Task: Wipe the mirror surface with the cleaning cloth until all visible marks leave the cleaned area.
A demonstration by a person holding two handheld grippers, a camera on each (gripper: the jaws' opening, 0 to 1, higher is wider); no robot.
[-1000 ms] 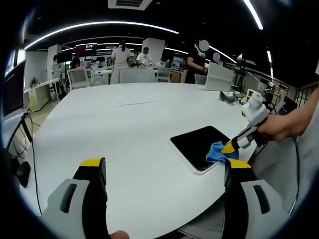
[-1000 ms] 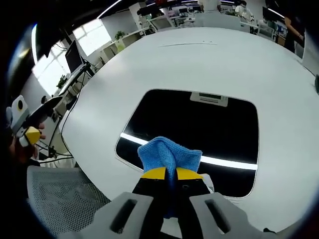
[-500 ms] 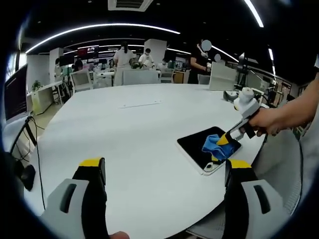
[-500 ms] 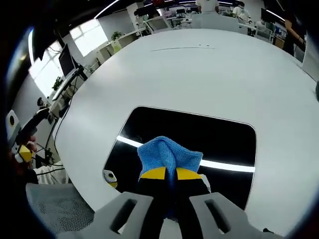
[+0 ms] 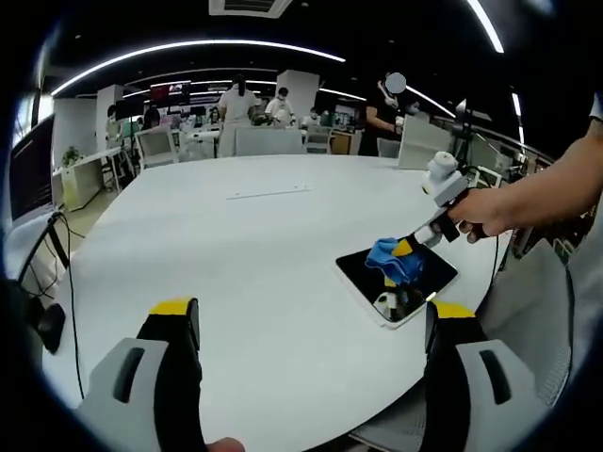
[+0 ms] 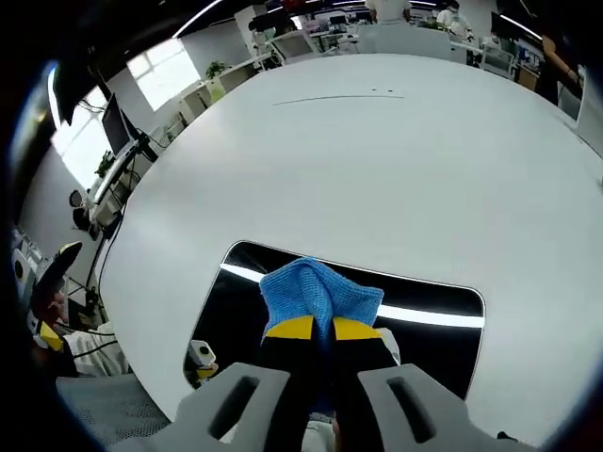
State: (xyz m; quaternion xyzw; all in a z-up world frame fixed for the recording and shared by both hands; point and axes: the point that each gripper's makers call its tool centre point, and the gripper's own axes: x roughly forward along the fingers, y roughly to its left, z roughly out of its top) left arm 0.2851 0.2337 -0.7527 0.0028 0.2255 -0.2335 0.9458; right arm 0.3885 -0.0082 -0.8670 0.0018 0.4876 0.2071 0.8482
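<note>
Right gripper (image 6: 316,327) clamped on blue cloth (image 6: 318,294), pushed from mirror's (image 6: 424,320) near edge up toward its far edge on the table (image 6: 377,160); left gripper (image 5: 306,320) idle, jaws apart; wipe mid-stroke.

We see a large white round table (image 5: 245,254), people standing (image 5: 247,102) by distant desks, ceiling light strips (image 5: 188,49), and a mesh chair (image 5: 528,301) nearby.
</note>
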